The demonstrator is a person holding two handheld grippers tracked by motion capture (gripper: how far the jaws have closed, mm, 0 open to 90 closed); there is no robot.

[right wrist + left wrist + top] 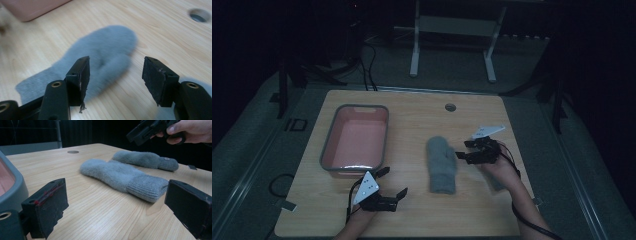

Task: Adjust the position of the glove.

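A: Jaws? High view first.
B: Right gripper (pixel 469 150) jaws apart, empty, above the near mitten (pixel 442 164) mid-desk (pixel 412 220); left gripper (pixel 393 183) jaws apart too, near the tub (pixel 328 150).
A: Left gripper view?
B: Second mitten (pixel 147 159) lies just behind.
A: Right gripper view?
B: Soft, light, floppy fleece; I'd pinch the ribbed cuff.

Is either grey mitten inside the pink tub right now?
No, both mittens lie flat on the wooden table, outside the tub.
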